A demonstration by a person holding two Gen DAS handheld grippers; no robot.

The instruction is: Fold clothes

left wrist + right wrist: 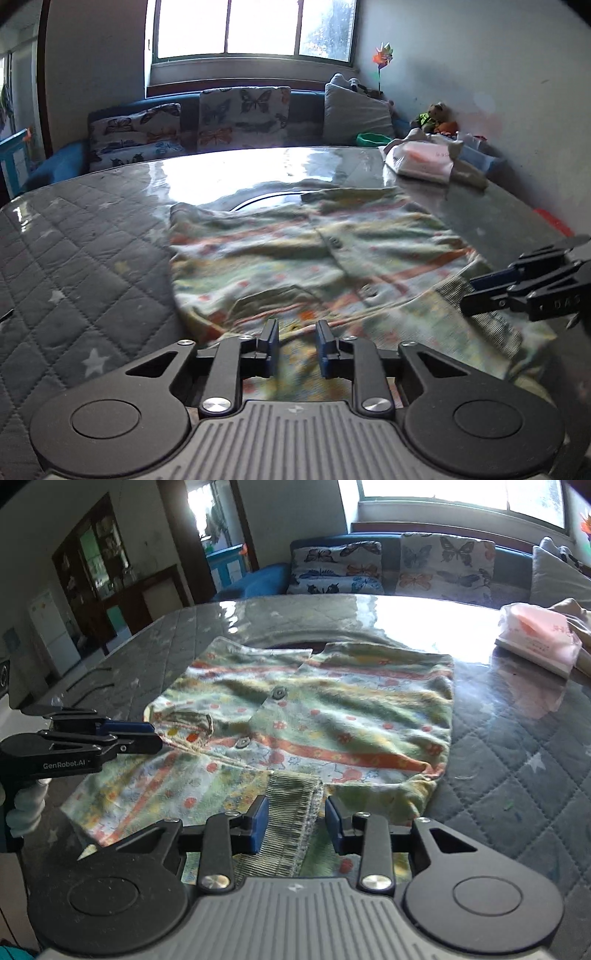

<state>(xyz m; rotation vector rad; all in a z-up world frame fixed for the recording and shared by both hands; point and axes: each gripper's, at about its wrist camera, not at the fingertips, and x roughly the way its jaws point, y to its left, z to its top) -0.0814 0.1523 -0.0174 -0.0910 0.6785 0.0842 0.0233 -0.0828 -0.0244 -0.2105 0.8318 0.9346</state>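
The patterned shirt (306, 716) lies partly folded at the middle of the tabletop (517, 760), its ribbed hem (291, 812) toward the near edge; the right claw (295, 821) is parted astride that hem, the left claw (295, 341) parted over the near cloth, neither gripping; closing now may catch one layer only, dragging the fold askew on the glossy tabletop.

Patterned shirt (314, 258): print motion-blurred in the left wrist view; near hem hidden behind the left gripper (295, 341). Right gripper (517, 288): cut off at 3 o'clock. Toys (437, 120) at 2 o'clock: too small to identify.
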